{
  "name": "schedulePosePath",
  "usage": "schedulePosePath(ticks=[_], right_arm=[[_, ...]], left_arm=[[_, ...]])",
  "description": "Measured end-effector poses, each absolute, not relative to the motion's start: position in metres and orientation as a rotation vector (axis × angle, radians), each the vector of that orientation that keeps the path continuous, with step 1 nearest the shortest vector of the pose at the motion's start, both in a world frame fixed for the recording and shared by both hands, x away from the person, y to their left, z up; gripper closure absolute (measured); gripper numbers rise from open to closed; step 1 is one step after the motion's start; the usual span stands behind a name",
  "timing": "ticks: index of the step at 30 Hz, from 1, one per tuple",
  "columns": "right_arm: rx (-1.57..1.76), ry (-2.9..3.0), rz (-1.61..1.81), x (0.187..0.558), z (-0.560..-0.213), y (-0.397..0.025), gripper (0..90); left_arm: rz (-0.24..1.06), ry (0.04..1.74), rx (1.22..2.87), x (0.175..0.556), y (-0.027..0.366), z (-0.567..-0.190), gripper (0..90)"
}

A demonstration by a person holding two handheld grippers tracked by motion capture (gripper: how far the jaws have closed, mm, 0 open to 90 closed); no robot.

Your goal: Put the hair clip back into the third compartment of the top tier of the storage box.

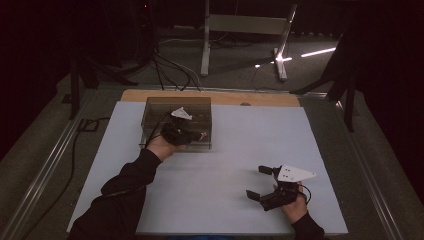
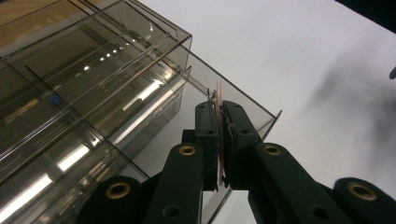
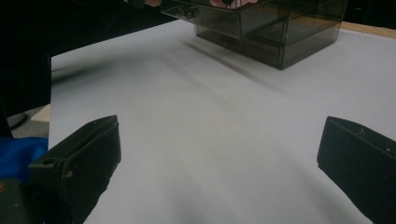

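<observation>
Forearms in dark sleeves come in from the bottom of the high view, each hand holding a gripper over a white table (image 1: pixel 220 165). Nearest, at the lower right of that frame, the right gripper (image 1: pixel 259 182) rests low above the sheet with its jaws spread wide, nothing between them; in the right gripper view the two black jaws stand far apart at the lower left and lower right corners with bare white surface between. Farther up and left of centre in the high view, the left gripper (image 1: pixel 199 135) reaches over the front edge of a smoky clear plastic drawer box (image 1: pixel 150 117). In the left gripper view its jaws are pressed together on a thin pink card (image 2: pixel 219 95), held edge-on just beside the corner of an open drawer (image 2: pixel 261 112) pulled out from the box. What the card is cannot be told. In the right gripper view the box sits at the upper centre, drawer protruding toward the left. Beyond the table, the upper part of the high view shows dark floor, cables (image 1: pixel 170 70) and a pale metal frame (image 1: pixel 245 25).
</observation>
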State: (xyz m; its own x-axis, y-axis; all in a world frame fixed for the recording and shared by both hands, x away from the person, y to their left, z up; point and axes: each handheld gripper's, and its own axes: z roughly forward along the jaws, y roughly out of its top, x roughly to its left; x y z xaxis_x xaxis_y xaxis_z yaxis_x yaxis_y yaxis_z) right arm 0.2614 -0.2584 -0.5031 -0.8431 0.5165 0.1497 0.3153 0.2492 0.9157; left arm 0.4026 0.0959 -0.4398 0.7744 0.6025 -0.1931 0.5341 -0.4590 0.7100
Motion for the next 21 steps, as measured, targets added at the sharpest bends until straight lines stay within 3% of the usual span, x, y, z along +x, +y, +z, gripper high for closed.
schedulePosePath(ticks=[4,13,21], right_arm=[[0.782,2.332,1.638,0.261,-0.503,-0.258,0.0],[0.783,2.335,1.636,0.261,-0.503,-0.258,0.0],[0.786,2.335,1.637,0.262,-0.503,-0.258,0.0]], left_arm=[[0.132,0.857,2.154,0.404,0.094,-0.439,86.2],[0.238,0.846,2.157,0.396,0.092,-0.431,56.4],[0.271,0.864,2.117,0.390,0.096,-0.422,40.4]])
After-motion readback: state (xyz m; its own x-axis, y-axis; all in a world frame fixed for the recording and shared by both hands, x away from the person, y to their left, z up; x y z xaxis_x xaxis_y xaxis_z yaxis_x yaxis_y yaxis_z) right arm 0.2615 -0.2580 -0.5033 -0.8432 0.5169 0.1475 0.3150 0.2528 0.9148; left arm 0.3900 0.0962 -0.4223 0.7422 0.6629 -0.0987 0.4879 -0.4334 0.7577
